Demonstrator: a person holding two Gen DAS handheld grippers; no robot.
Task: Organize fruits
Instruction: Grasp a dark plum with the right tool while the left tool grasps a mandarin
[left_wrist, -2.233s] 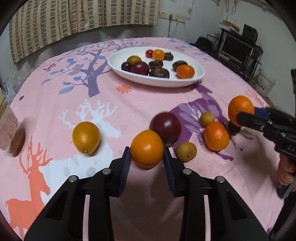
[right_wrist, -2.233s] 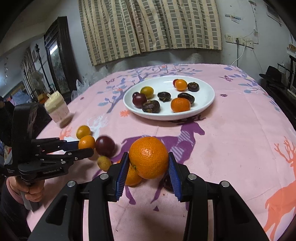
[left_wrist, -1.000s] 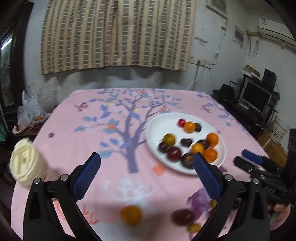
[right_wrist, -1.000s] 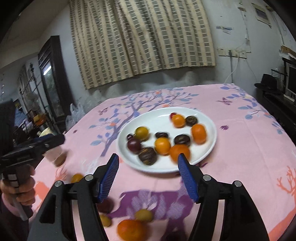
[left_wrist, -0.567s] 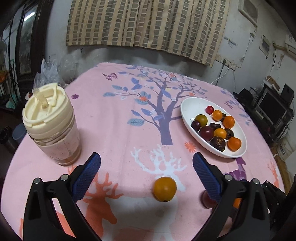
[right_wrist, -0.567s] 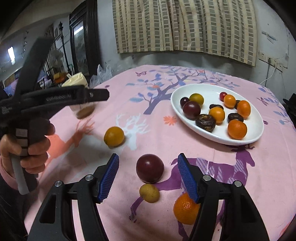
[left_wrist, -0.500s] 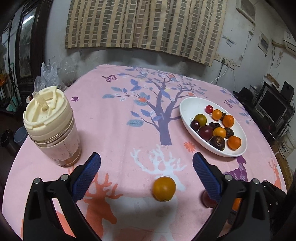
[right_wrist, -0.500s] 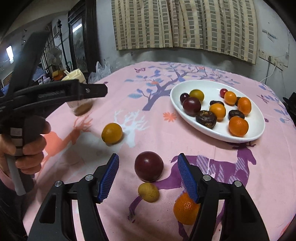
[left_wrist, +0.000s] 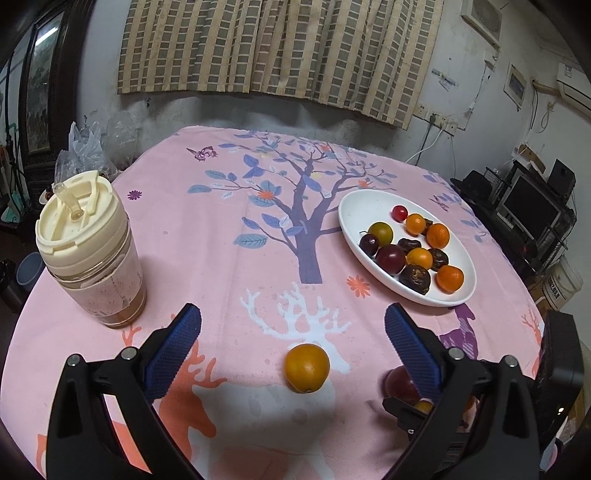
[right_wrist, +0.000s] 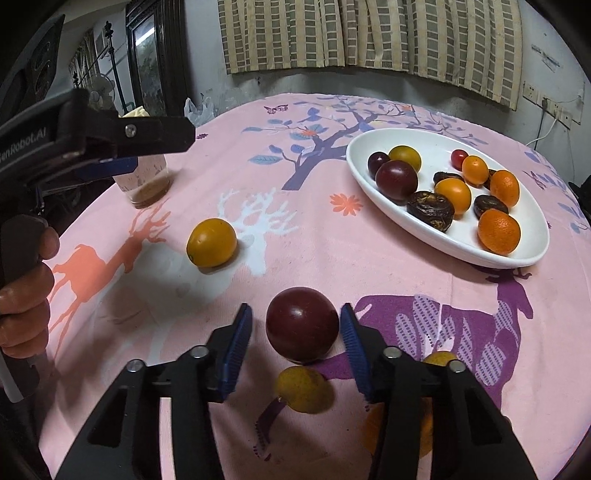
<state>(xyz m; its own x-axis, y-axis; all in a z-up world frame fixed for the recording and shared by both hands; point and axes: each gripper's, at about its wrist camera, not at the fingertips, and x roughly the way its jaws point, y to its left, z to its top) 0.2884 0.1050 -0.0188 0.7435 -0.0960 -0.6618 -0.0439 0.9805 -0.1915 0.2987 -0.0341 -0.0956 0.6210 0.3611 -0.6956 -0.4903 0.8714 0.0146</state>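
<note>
A white oval plate (left_wrist: 354, 210) (right_wrist: 532, 254) holds several oranges, plums and dark dried fruits. A loose yellow-orange fruit (left_wrist: 306, 367) (right_wrist: 211, 242) lies on the pink tablecloth. My left gripper (left_wrist: 293, 341) is wide open and empty above it. My right gripper (right_wrist: 296, 334) is open, its jaws either side of a dark red plum (right_wrist: 302, 324) (left_wrist: 400, 382) on the cloth, not clamped. A small yellow fruit (right_wrist: 303, 388) and an orange (right_wrist: 424, 432) lie under the right gripper.
A cream-lidded tumbler (left_wrist: 90, 245) (right_wrist: 147, 177) stands at the table's left side. The round table's edge curves close on every side. A curtain and wall lie behind; electronics shelves (left_wrist: 532, 206) stand at the right.
Both grippers let go of their oranges onto the plate and pulled back. The right gripper has since dropped and narrowed around the plum. The left gripper stays wide open over the yellow-orange fruit.
</note>
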